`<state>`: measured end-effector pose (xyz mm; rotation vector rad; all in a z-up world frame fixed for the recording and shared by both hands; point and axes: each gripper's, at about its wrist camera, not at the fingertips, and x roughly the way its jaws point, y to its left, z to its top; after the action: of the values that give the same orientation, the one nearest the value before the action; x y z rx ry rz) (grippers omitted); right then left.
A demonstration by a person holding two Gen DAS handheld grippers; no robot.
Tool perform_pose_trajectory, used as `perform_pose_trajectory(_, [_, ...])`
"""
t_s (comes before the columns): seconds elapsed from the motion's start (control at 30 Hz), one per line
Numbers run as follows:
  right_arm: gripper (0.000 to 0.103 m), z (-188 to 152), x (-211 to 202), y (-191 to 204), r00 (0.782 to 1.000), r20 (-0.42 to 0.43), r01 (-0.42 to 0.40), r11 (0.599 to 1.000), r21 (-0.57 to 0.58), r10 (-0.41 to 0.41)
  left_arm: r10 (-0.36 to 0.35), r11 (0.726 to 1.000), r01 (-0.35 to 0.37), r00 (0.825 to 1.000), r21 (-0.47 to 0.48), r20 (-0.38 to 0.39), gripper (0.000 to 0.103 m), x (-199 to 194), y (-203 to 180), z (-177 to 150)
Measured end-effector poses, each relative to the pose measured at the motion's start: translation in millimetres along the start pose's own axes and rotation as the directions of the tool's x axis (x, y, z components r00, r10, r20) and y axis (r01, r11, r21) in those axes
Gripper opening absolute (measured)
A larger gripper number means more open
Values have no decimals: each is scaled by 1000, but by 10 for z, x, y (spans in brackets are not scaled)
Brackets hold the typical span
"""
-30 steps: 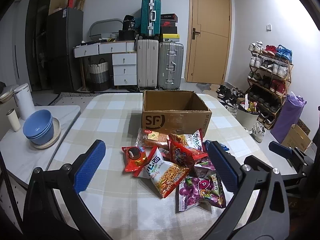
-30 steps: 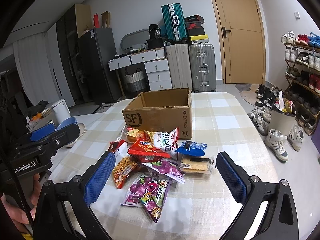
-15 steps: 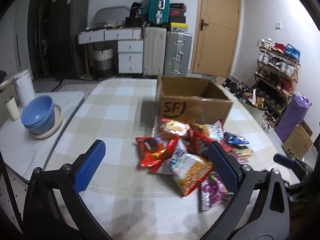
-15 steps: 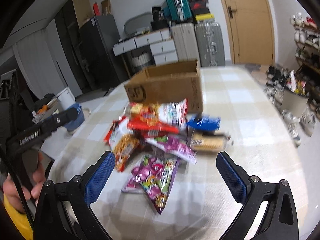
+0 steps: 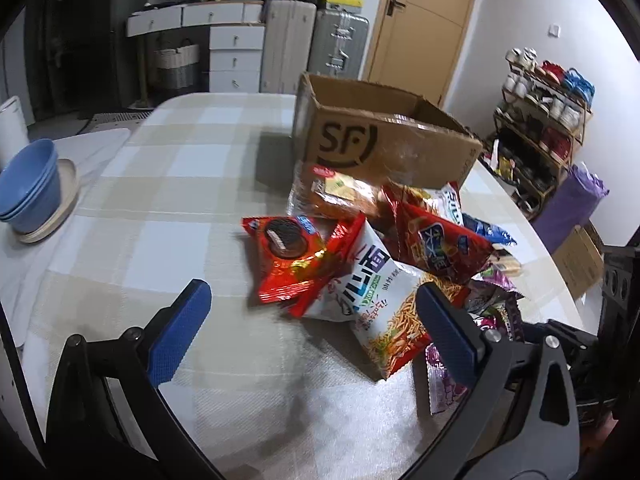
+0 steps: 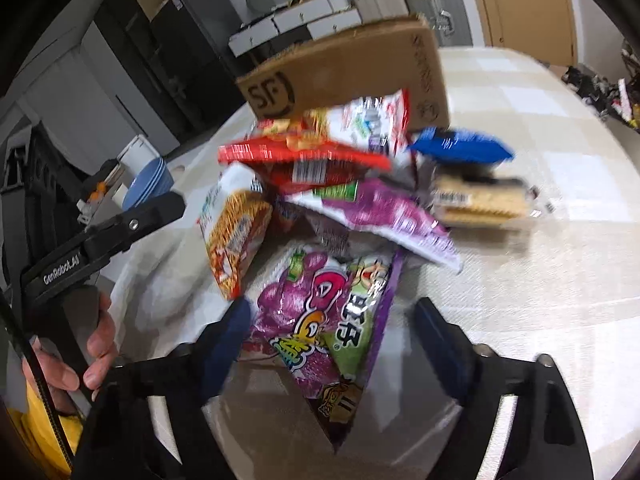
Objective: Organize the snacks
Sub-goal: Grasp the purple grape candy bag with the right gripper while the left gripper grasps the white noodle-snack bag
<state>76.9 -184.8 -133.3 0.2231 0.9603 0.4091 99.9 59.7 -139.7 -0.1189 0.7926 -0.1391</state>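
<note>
spilling across the checked, woven-looking tablecloth at the middle of your left wrist view is a heap of crinkly foil snack bags, lying just in front of the open corrugated cardboard box with its printed round logo. nearest your left gripper lie a glossy red cookie bag and a white bag of noodle sticks beneath its right side; your blue, ribbed pads stand spread wide with nothing pinched, the right pad in front of the noodle bag's edge. stacked smooth blue bowls sit on a beige plate at the left edge. in the right wrist view, blurred, your right gripper tilts down over a shiny purple grape-candy bag at lower centre; its jaws are closing with that bag between them, though the pads do not press it. above it lie a purple-and-white pouch, a flat blue packet and a clear-wrapped block of pale biscuits. at the left edge your left hand curls its fingers round the black handle.
</note>
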Motion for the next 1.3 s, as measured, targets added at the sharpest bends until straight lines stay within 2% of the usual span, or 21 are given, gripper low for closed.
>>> perform_pose_trajectory(0.07, [70,-6,37,11,1000,-1,-5,1000,-17,5,-1,1000,1,1000,9,-22,102,96,-44,-1])
perform_pose_trajectory(0.1, [58,-8,53,16,1000,0,-16,1000,-25,16,-5,1000,5,999,14,-33,102,155,-69,-1])
perform_pose_trajectory(0.17, [47,-10,61,20,998,-17,-60,998,-25,60,-20,1000,21,999,24,-48,102,207,-121,-16])
perform_pose_trajectory(0.33, [40,-55,33,29,996,-7,-85,995,-42,85,-34,998,38,997,46,-70,102,297,-261,-19])
perform_pose_trajectory(0.4, [29,-85,3,-33,995,-2,-103,995,-19,103,-31,998,36,997,57,-75,102,348,-319,-12])
perform_pose_trajectory(0.67, [26,-186,-119,-91,991,13,-137,990,-17,137,-22,997,30,994,68,-109,102,613,-410,-7])
perform_pose_trajectory(0.73, [25,-204,-142,-98,988,14,-152,988,-10,152,-45,997,52,990,53,-133,97,656,-412,-29])
perform_pose_trajectory(0.8, [25,-219,-172,-124,986,17,-164,986,-2,164,-50,997,58,986,47,-158,84,726,-447,-52])
perform_pose_trajectory(0.83, [25,-218,-178,-134,986,16,-166,986,-1,166,-63,997,71,985,42,-163,81,744,-456,-61])
perform_pose_trajectory(0.97, [25,-275,-275,-203,986,19,-169,986,7,168,-72,996,81,981,41,-179,71,790,-509,-77])
perform_pose_trajectory(1.2, [25,-347,-362,-309,985,34,-168,985,38,167,-113,992,121,981,40,-160,52,655,-530,-112])
perform_pose_trajectory(1.3, [25,-344,-364,-343,983,38,-181,982,55,179,-127,990,134,979,37,-160,49,576,-486,-143])
